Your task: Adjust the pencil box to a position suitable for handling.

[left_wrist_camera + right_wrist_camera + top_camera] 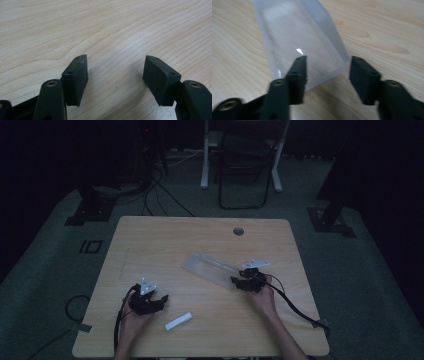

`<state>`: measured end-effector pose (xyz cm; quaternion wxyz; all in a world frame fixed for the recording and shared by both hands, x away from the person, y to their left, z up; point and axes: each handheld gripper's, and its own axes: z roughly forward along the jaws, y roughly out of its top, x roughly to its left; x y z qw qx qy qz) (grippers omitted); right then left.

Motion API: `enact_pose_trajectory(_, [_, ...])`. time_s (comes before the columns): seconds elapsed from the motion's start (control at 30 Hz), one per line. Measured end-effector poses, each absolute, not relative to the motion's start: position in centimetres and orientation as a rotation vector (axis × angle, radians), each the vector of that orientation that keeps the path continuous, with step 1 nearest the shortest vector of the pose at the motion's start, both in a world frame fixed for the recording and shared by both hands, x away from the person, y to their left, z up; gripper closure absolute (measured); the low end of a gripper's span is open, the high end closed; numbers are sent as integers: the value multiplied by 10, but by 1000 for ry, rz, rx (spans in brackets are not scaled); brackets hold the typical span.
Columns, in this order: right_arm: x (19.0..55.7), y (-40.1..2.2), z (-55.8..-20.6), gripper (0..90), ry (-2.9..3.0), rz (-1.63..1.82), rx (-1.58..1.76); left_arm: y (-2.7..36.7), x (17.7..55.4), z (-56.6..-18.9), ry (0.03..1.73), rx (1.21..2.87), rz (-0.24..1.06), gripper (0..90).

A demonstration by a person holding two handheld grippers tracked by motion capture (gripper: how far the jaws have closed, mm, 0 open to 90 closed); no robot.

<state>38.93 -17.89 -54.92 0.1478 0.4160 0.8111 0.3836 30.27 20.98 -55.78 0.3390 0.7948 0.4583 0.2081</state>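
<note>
A long clear plastic box (210, 268) lies slanted on the wooden table (150, 240), right of centre. My right gripper (235, 281) is at its near end. In the right gripper view the clear box (299, 42) reaches between the jaws of that gripper (329, 60): one fingertip (298, 72) stands over the box's top face, the other just beside its corner, and no pad presses on it. A small white bar (178, 321) lies near the front edge. My left gripper (162, 298) rests left of the bar, and its jaws (116, 60) are open over bare wood.
A round cable hole (238, 231) sits near the table's far edge. Beyond the table a folding chair (245, 170) stands on the dark floor among cables (160, 190). Each gripper's cable trails off the front of the table.
</note>
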Motion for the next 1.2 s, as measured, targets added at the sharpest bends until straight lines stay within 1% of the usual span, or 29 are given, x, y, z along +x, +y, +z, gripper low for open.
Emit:
enact_pose_trajectory(0.23, [394,-180,-551,634,2360,1133,1204,209,303,-558,1197,2067,542,371])
enact_pose_trajectory(0.37, [393,-178,-552,649,2400,1172,1155,209,303,-558,1197,2068,542,370])
enact_pose_trajectory(0.4, [393,-178,-552,621,2399,1172,1149,210,303,-558,1196,2068,542,370])
enact_pose_trajectory(0.47, [392,-180,-549,489,2371,1162,1164,210,303,-558,1195,2070,543,370])
enact_pose_trajectory(0.57, [384,-183,-541,398,2358,1219,1148,210,302,-558,1194,2068,542,370])
enact_pose_trajectory(0.7, [371,-183,-539,315,2415,1187,1085,210,303,-558,1193,2068,543,370])
enact_pose_trajectory(0.9, [367,-174,-551,234,2511,1138,1029,208,303,-558,1185,2068,541,366])
enact_pose_trajectory(1.03, [369,-167,-552,260,2524,1109,999,208,303,-558,1182,2068,539,366])
enact_pose_trajectory(1.07, [373,-164,-552,324,2516,1102,989,208,303,-559,1180,2068,539,366])
enact_pose_trajectory(1.1, [373,-164,-552,324,2516,1102,989,208,303,-559,1180,2068,539,365])
enact_pose_trajectory(1.13, [376,-163,-552,415,2517,1109,977,208,303,-559,1178,2070,538,366])
enact_pose_trajectory(1.17, [376,-163,-552,415,2517,1109,977,208,303,-559,1178,2070,538,366])
enact_pose_trajectory(1.2, [377,-163,-552,435,2518,1106,979,208,303,-558,1177,2071,537,366])
